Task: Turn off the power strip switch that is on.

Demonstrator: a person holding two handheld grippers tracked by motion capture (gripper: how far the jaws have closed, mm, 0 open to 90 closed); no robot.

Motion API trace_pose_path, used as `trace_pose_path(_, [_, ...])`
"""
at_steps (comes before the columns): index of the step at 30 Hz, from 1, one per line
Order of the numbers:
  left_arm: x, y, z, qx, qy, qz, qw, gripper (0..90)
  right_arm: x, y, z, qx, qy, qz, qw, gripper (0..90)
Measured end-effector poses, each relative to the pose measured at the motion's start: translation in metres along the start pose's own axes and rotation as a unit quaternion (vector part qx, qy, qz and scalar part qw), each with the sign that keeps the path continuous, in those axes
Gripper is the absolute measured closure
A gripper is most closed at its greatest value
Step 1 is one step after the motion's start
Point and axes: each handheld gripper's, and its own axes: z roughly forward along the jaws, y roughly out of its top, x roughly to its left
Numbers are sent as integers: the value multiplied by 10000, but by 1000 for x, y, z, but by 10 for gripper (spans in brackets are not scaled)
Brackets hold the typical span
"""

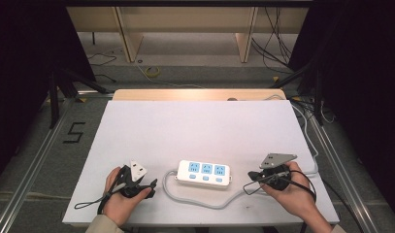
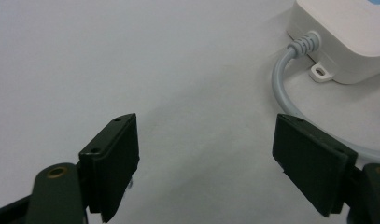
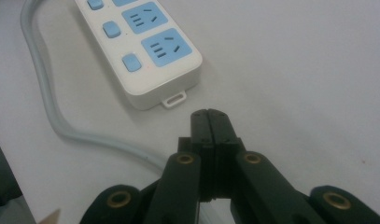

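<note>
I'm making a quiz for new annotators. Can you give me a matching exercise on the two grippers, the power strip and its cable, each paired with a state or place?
Things:
1. left gripper
2. right gripper
3. power strip
4. cable

States or places:
A. jaws shut, nothing between them
B. lies flat between the two grippers
C. jaws wide open, nothing between them
D. curves along the table's near side

Pairs: 1-C, 2-A, 3-B, 4-D

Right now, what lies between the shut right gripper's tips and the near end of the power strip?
Nothing but bare white table. In the right gripper view, the right gripper sits just short of the power strip and its mounting tab, not touching.
</note>
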Motion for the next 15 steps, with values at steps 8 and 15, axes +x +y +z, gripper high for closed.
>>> trace_pose_path(8, [0,0,0,-1,3,5,10000,227,1,2,2,6,24,-13,10000,900])
trace_pose_path(15, [-1,0,0,-7,-4,5,10000,228,3,5,4,35,54,-44,10000,900])
